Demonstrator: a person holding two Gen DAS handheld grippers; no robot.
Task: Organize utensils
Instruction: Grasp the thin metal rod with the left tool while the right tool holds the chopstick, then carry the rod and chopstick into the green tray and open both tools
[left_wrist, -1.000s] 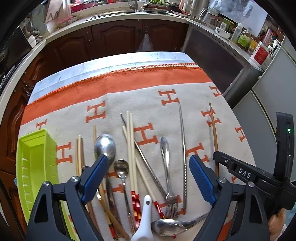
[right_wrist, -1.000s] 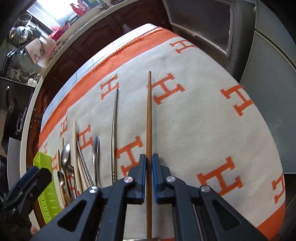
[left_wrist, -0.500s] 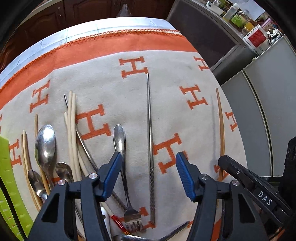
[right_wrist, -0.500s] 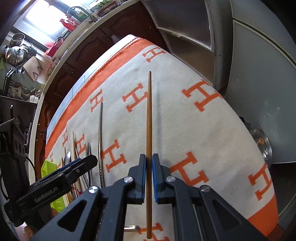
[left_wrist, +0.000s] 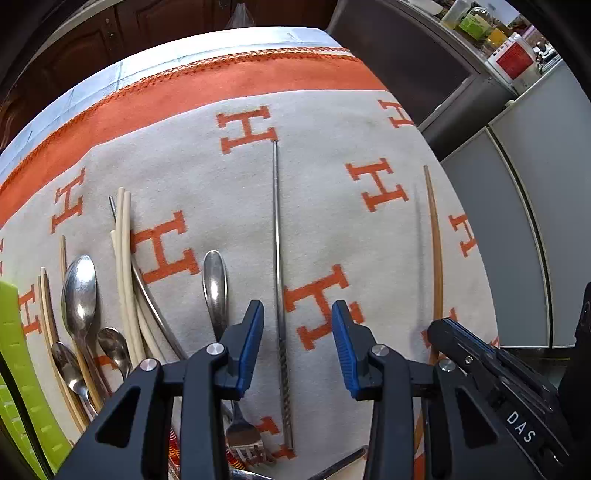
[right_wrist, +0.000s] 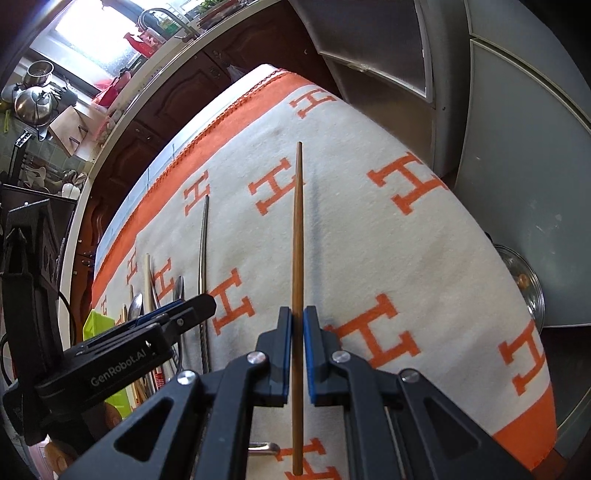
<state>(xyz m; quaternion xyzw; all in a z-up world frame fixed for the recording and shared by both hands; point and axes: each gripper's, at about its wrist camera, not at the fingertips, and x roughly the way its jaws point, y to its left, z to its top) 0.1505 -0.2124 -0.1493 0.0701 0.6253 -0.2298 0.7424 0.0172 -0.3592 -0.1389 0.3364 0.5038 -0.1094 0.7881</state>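
Observation:
A thin metal chopstick (left_wrist: 276, 240) lies lengthwise on the cream and orange cloth (left_wrist: 332, 221). My left gripper (left_wrist: 297, 314) hangs low over its near end, one blue pad on each side. Its jaws are closing, and neither pad touches the stick. My right gripper (right_wrist: 297, 314) is shut on a brown wooden chopstick (right_wrist: 297, 221), which points away along the cloth, just above its shadow. In the left wrist view the wooden chopstick (left_wrist: 436, 251) and the right gripper (left_wrist: 434, 326) show at the right. The left gripper (right_wrist: 195, 306) appears at the left of the right wrist view.
Left of the metal chopstick lie a fork (left_wrist: 216, 284), cream chopsticks (left_wrist: 125, 258), several spoons (left_wrist: 79, 291) and wooden chopsticks. A lime green tray (left_wrist: 14, 350) stands at the far left. The cloth's right edge drops off beside grey cabinets (left_wrist: 517, 221).
My left gripper moved right and lower, from over the spoons to astride the metal chopstick, and its jaws narrowed. The right gripper kept its grip and shifted the wooden chopstick slightly.

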